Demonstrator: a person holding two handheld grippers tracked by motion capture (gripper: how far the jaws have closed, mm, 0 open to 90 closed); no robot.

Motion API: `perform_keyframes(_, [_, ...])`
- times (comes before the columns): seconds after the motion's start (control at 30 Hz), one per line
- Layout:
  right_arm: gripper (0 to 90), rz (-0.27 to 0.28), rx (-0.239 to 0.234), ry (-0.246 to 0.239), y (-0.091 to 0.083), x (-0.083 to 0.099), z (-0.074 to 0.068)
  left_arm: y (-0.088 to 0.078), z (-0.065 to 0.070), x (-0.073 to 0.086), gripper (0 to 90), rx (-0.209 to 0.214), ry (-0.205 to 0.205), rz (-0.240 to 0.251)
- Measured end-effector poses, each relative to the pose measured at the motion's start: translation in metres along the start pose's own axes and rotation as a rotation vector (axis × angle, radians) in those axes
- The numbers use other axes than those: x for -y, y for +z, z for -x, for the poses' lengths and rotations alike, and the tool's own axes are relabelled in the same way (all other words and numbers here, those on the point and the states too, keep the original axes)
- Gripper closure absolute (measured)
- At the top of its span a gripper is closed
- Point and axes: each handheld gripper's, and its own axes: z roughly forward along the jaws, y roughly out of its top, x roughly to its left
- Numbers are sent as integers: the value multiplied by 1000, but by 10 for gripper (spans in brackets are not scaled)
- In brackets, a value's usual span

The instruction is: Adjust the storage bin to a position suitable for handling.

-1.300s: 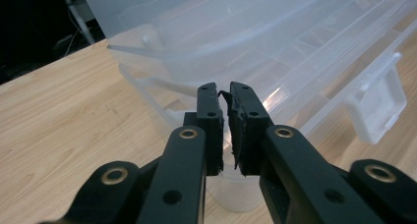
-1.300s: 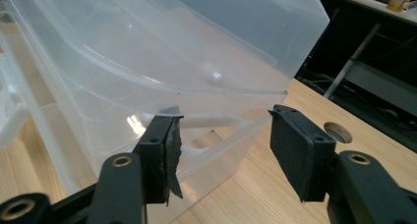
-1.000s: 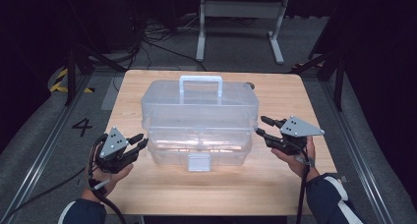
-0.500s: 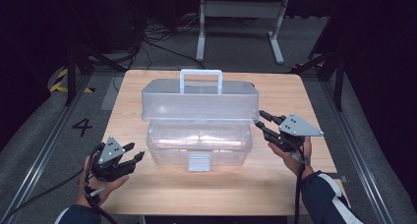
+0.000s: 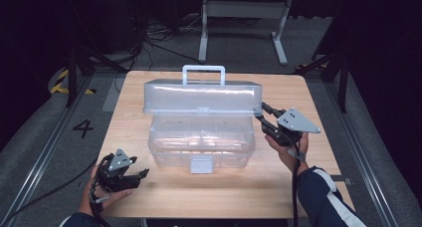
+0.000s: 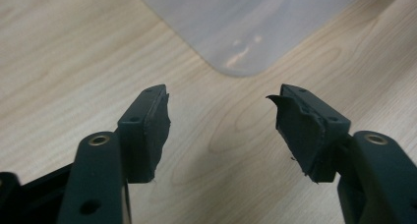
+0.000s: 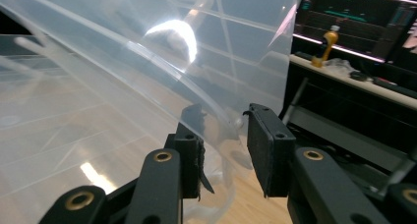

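Desk (image 5: 149, 197): pale wood top, rounded corners, standing on grey floor with a painted numeral to the left. It carries the storage box at its centre.

Storage box (image 5: 201, 147): clear plastic, rectangular, lying in the middle of the desk with its long side toward the person. A grey latch (image 5: 201, 164) sits at the middle of the front wall. In the left tool view one rounded corner of the box (image 6: 246, 27) lies just beyond the jaws.

Lid (image 5: 201, 97): clear plastic, hinged at the back, raised clear of the box's front edge so the box stands partly open. A pale carry handle (image 5: 203, 73) rises from its top. In the right tool view the lid's curved rim (image 7: 216, 121) passes between the jaws.

Right tool (image 5: 262, 118): held in the person's right hand (image 5: 288, 150) at the lid's right end, near its lower corner. Its jaws are set on either side of the lid's edge and grip it.

Left tool (image 5: 138, 176): held in the left hand (image 5: 102, 189) low over the desk's near left corner, well apart from the box. Its jaws have just been opening and stand apart with only bare wood between them (image 6: 221, 118).
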Motion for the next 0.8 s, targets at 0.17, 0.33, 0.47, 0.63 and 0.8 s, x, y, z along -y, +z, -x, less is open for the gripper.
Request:
perform_keyframes(0.17, [707,-7,77,-14,7,-9,-3,3,-1,12,306,6,-15,-20])
perform_keyframes(0.33, [723,-7,119,-38,13,-18,-2,10,-4,18,291,0,-52,-57])
perform_keyframes(0.47, [729,-2,134,-46,19,-23,3,13,-5,18,278,-3,-37,-68])
perform_keyframes(0.63, [730,-5,127,-10,28,-30,11,15,-4,20,248,3,-66,-45])
perform_keyframes(0.8, [730,-6,107,14,33,-34,19,18,-3,25,151,16,-47,-5])
